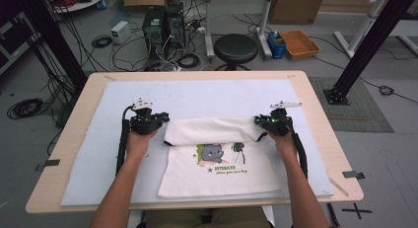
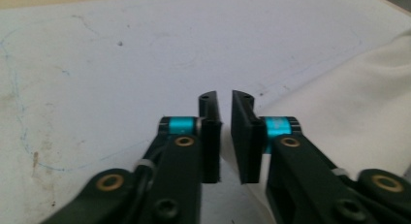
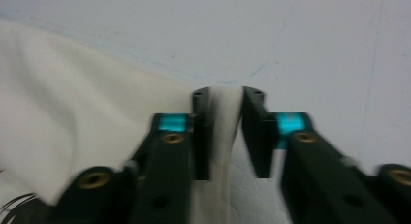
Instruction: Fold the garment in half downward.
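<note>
Both grippers, left gripper and right gripper, stand slightly open and hold nothing at the ends of the cream shirt's folded-over top edge, whose roll runs left-right across the white mat.

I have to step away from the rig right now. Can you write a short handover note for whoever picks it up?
Left claw: open, nothing between its jaws, just off the shirt's left edge.
Right claw: open, with the shirt's edge between its jaws, not pinched.
The white printed T-shirt lies on the light mat, its top part folded down over itself in a band above the print.
Done: that first fold.
Left, probably: further folds to make it compact.
</note>
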{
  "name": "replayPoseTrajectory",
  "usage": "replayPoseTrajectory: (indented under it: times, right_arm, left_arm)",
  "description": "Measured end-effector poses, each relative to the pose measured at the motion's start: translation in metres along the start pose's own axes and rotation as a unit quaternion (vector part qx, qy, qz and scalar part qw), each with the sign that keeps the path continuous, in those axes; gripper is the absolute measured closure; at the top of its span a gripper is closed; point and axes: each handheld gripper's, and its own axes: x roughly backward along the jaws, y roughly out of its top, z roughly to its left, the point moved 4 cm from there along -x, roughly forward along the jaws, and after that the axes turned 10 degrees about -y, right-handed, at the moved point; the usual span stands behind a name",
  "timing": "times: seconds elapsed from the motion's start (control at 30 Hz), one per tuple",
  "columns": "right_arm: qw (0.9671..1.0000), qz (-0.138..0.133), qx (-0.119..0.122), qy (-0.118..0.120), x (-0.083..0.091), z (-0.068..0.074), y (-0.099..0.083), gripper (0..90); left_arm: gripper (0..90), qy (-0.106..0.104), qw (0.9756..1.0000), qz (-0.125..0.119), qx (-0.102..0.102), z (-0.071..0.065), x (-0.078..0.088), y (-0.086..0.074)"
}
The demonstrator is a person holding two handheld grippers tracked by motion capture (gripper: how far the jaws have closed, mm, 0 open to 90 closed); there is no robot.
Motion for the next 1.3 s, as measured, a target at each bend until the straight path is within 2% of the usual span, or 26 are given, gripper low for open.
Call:
replayPoseTrajectory:
  times: [0.03,0.17,0.2,0.23,0.3,0.37,0.43,0.5,0.57,0.63,0.67,0.7,0.73,0.77,0.8,0.83,0.9,0.97,1.07,1.17,1.27,1.3]
  right_arm:
    - [0.9999,0.008,0.000,-0.010,0.001,-0.001,-0.001,55.2]
    - [0.9999,0.000,-0.011,-0.002,0.016,-0.006,-0.006,34.4]
    - [1.0000,-0.002,-0.008,0.002,0.021,-0.007,-0.008,31.5]
    - [1.0000,-0.003,-0.001,0.007,0.026,-0.007,-0.010,30.3]
    - [0.9999,-0.005,0.013,0.007,0.035,-0.008,-0.015,30.2]
    - [0.9998,-0.013,0.011,0.009,0.042,-0.010,-0.021,30.8]
    - [0.9996,-0.018,-0.012,0.017,0.044,-0.011,-0.026,36.5]
    - [0.9991,-0.019,-0.028,0.024,0.043,-0.012,-0.028,41.3]
    - [0.9994,-0.013,-0.020,0.026,0.041,-0.007,-0.028,48.6]
    - [0.9997,-0.002,-0.005,0.025,0.036,-0.001,-0.030,53.1]
    - [0.9997,0.009,0.001,0.021,0.033,0.002,-0.032,58.8]
    - [0.9996,0.020,0.011,0.018,0.030,0.004,-0.033,62.6]
    - [0.9993,0.028,0.018,0.015,0.028,0.006,-0.034,66.3]
    - [0.9989,0.036,0.024,0.019,0.027,0.007,-0.036,73.0]
    - [0.9984,0.041,0.032,0.020,0.027,0.009,-0.037,77.5]
    - [0.9981,0.040,0.042,0.019,0.027,0.010,-0.037,80.9]
    - [0.9980,0.032,0.052,0.019,0.032,0.010,-0.035,82.7]
    - [0.9983,0.021,0.047,0.028,0.039,0.010,-0.034,83.2]
    - [0.9979,0.002,0.044,0.047,0.056,0.010,-0.032,83.4]
    - [0.9967,-0.016,0.051,0.061,0.075,0.012,-0.033,83.4]
    - [0.9953,-0.019,0.065,0.068,0.094,0.016,-0.040,83.4]
    - [0.9949,-0.022,0.069,0.070,0.101,0.017,-0.044,83.4]
  left_arm:
    - [64.5,-0.002,1.0000,-0.001,0.004,0.000,0.002,-0.002]
    - [47.1,-0.017,0.9997,-0.001,0.019,0.000,0.012,-0.010]
    - [45.0,-0.032,0.9992,0.007,0.021,-0.004,0.018,-0.018]
    - [45.0,-0.037,0.9991,0.013,0.018,-0.007,0.021,-0.023]
    - [45.2,-0.038,0.9990,0.022,0.013,-0.012,0.023,-0.033]
    - [48.0,-0.040,0.9988,0.027,0.011,-0.013,0.024,-0.038]
    - [49.3,-0.049,0.9980,0.033,0.020,-0.015,0.025,-0.043]
    - [49.3,-0.058,0.9977,0.022,0.026,-0.016,0.027,-0.041]
    - [50.3,-0.065,0.9971,0.025,0.029,-0.018,0.025,-0.042]
    - [52.7,-0.070,0.9963,0.043,0.025,-0.020,0.020,-0.046]
    - [54.6,-0.070,0.9963,0.043,0.025,-0.020,0.020,-0.046]
    - [58.6,-0.065,0.9953,0.068,0.021,-0.022,0.016,-0.051]
    - [65.1,-0.056,0.9949,0.082,0.017,-0.023,0.013,-0.053]
    - [71.5,-0.056,0.9949,0.082,0.017,-0.023,0.013,-0.053]
    - [76.8,-0.046,0.9950,0.088,0.003,-0.024,0.011,-0.055]
    - [86.1,-0.051,0.9951,0.084,0.002,-0.025,0.011,-0.054]
    - [87.2,-0.050,0.9951,0.085,-0.005,-0.027,0.013,-0.054]
    - [87.4,-0.055,0.9952,0.081,-0.002,-0.028,0.015,-0.053]
    - [87.6,-0.088,0.9952,0.042,-0.001,-0.037,0.035,-0.043]
    - [87.6,-0.122,0.9923,0.020,-0.004,-0.047,0.053,-0.041]
    - [87.6,-0.149,0.9886,0.017,-0.016,-0.057,0.069,-0.046]
    - [87.6,-0.149,0.9886,0.017,-0.016,-0.057,0.069,-0.046]
